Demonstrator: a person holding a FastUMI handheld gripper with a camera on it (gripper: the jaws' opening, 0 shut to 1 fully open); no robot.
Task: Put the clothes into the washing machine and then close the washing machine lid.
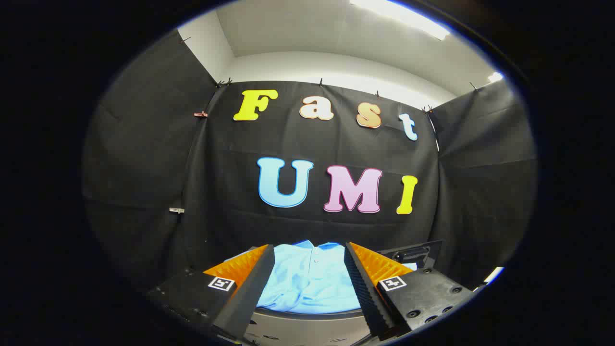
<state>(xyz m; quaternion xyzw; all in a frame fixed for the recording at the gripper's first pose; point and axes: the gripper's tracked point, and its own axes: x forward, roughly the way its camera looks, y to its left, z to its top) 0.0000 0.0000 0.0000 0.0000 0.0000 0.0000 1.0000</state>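
Light blue cloth, a shirt [310,281] with a collar and a short row of buttons, is seen lying crumpled just ahead of the gripper [310,269], framed in the gap between its two fingers. The garment is spread over a flat dark surface whose rounded near edge [307,315] is seen below the cloth; whether that surface belongs to the washing machine cannot be told. The collar is turned toward the far edge of that surface, and the lower folds reach its near edge. The fingers are held wide apart, with nothing pressed between them, and no contact with the shirt can be made out; ribbed inner faces are seen on both fingers [362,283]. A square printed marker [221,283] is carried on the left finger's body, and another on the right. Beyond the right finger, a dark boxy part with a recessed handle [413,253] is seen beside the shirt. Black cloth walls [144,158] are hung behind, under a white ceiling with a strip light [399,17].
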